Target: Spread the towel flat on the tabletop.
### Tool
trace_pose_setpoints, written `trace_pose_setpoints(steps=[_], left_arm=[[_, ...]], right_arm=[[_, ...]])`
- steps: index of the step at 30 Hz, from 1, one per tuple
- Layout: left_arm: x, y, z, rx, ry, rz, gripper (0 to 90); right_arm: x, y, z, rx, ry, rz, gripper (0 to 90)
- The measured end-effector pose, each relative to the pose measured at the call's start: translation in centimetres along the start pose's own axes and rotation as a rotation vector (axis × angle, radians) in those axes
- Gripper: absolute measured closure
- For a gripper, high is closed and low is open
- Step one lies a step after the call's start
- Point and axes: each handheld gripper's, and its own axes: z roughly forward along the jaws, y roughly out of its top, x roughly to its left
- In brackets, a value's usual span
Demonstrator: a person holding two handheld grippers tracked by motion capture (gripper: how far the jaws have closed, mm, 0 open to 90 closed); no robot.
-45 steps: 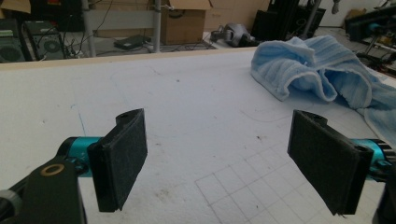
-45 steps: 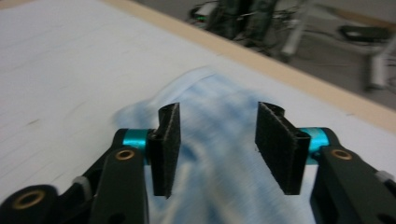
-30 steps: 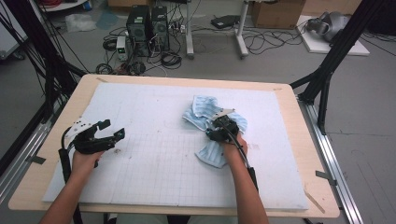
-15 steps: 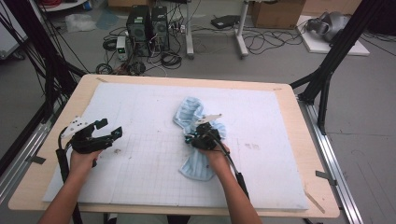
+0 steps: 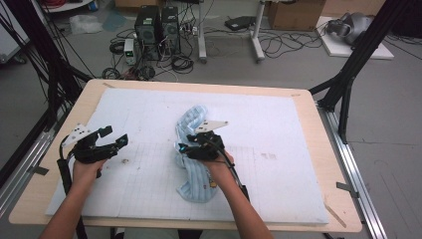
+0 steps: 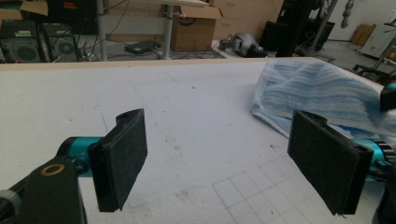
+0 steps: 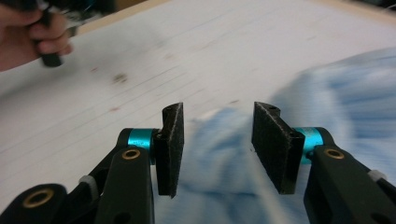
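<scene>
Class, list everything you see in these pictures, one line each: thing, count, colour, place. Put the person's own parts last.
Towel: one, light blue striped, rumpled at the middle of the mat.
Mat: one, white with a faint grid, covering the table.
Table: one, light wood, under the mat.
Computer towers: two, black, on the floor beyond the table.
Cardboard box: one, brown, on the floor at the back.
Left hand-held gripper: one, black with teal, jaws wide open over bare mat, nothing between them.
Right hand-held gripper: one, black with teal, jaws just opened, apart above the towel.
Forearms: two, coming in from the bottom edge.
</scene>
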Motion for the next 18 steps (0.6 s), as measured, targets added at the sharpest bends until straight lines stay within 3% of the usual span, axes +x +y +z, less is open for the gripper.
trace_pose_setpoints(steps=[3, 7, 8, 9, 13, 16, 18], left_arm=[[-0.1, 0.0, 0.1, 0.006, -0.002, 0.006, 20.2], [0.0, -0.1, 0.1, 0.01, -0.003, 0.008, 20.2], [0.0, -0.1, 0.1, 0.007, -0.002, 0.003, 20.2], [0.0, -0.1, 0.1, 0.007, -0.001, 0.001, 20.2], [0.0, -0.1, 0.1, 0.011, -0.003, 0.005, 20.2], [-0.1, -0.1, 0.2, 0.013, -0.005, 0.005, 20.2], [-0.2, -0.1, 0.3, 0.015, -0.005, 0.004, 20.3]], right_arm=[[-1.0, -0.1, -0.2, 0.053, -0.079, -0.037, 51.4], [-1.2, -0.7, 1.1, 0.146, -0.118, -0.082, 45.9], [-1.0, -0.9, 1.8, 0.176, -0.137, -0.117, 47.0], [-1.0, -0.9, 1.8, 0.176, -0.137, -0.117, 47.0], [-1.1, -1.0, 1.8, 0.209, -0.214, -0.21, 77.4], [-2.0, -0.9, 0.9, 0.188, -0.277, -0.172, 80.1], [-2.8, -1.0, 0.2, 0.181, -0.292, -0.131, 80.0]])
